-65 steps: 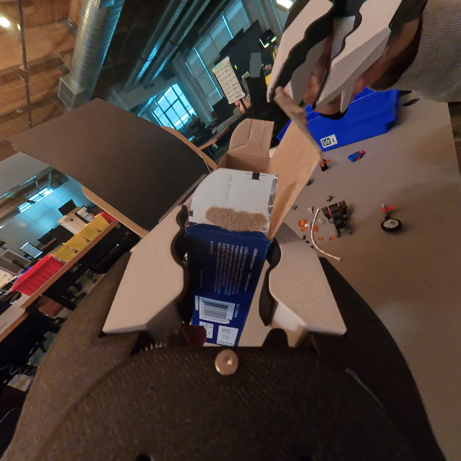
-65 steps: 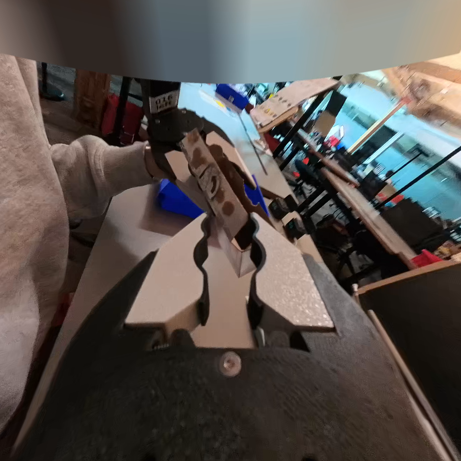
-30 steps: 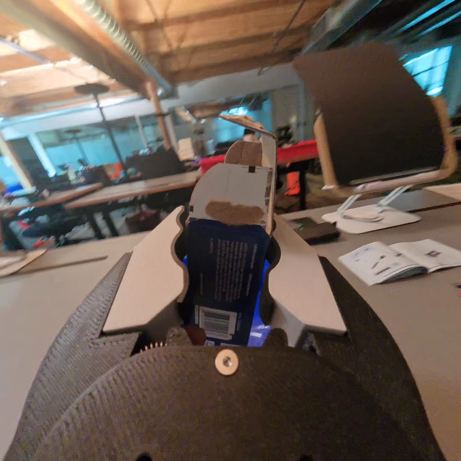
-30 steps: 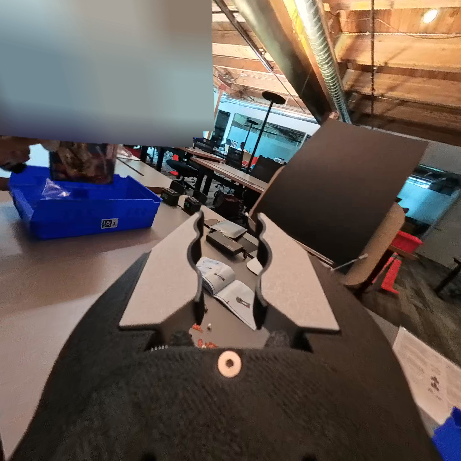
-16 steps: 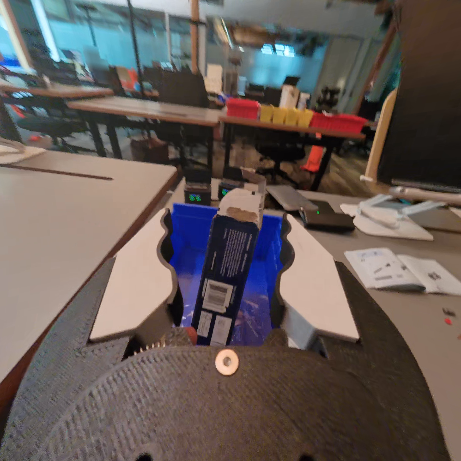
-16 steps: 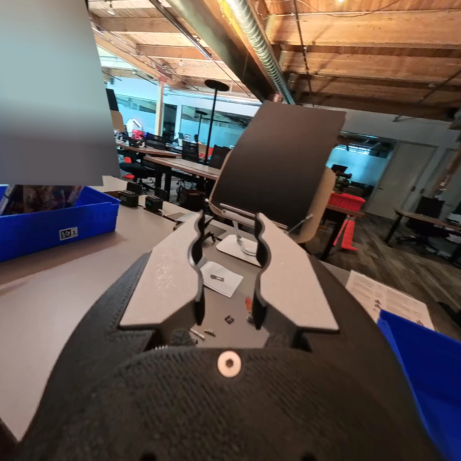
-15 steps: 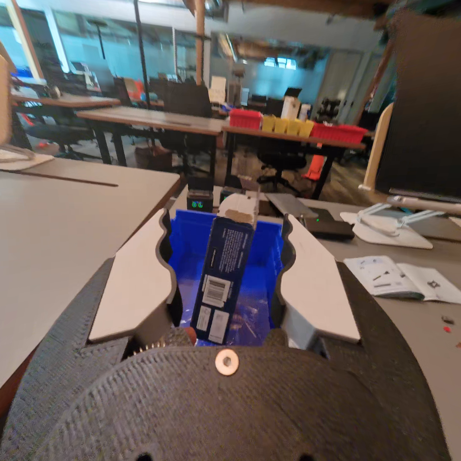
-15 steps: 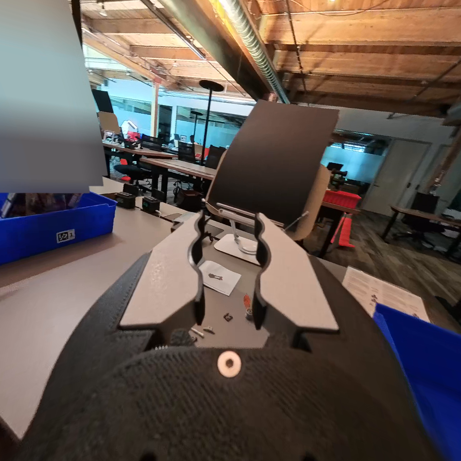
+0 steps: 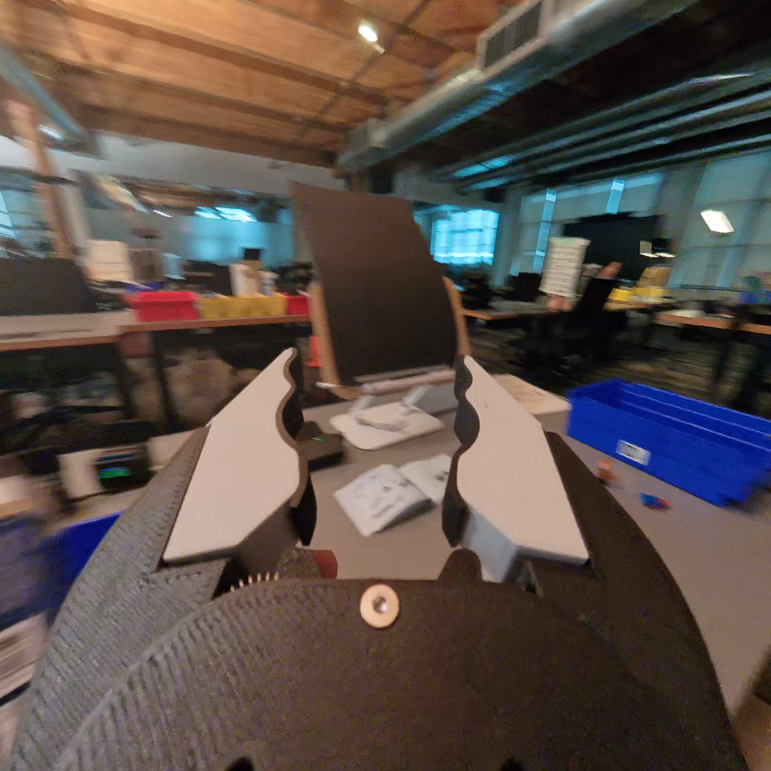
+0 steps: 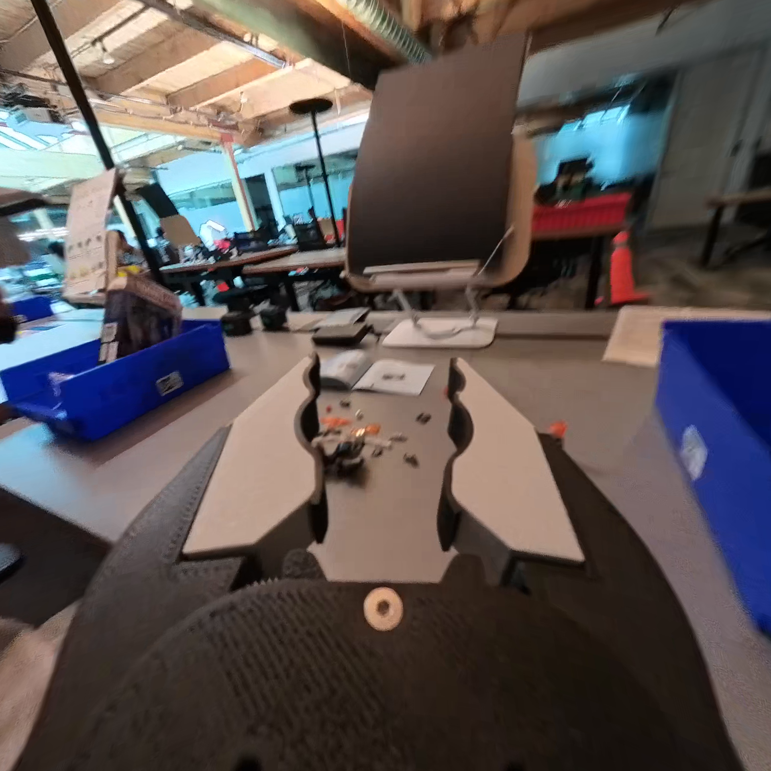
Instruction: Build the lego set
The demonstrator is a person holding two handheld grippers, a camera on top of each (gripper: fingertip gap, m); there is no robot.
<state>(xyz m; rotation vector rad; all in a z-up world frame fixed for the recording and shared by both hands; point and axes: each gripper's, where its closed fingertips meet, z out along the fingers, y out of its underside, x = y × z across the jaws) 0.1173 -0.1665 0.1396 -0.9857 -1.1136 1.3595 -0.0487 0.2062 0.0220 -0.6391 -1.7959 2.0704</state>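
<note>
With the lego box [image 10: 133,321] parked in the left blue bin [image 10: 125,388], both left gripper [image 9: 375,442] and right gripper [image 10: 381,434] are spread, empty. Loose pieces [image 10: 354,434] scattered on table [image 10: 542,375] by open booklet [image 10: 375,375]; build looks barely begun.

Booklet [image 10: 377,374] lies open on the table [image 10: 521,400], and everything hangs off it. Just before it, nearer the camera, sits the scatter of lego pieces [image 10: 354,438]. Behind it: a small box-shaped device [image 10: 340,332], and the stand [image 10: 440,331] propping a board [image 10: 436,167]. Left of the booklet, a bin [image 10: 121,388] with a box [image 10: 133,321] standing in it. Right of the booklet, a second bin [image 10: 717,438], with a sheet of paper [image 10: 638,336] behind that.
</note>
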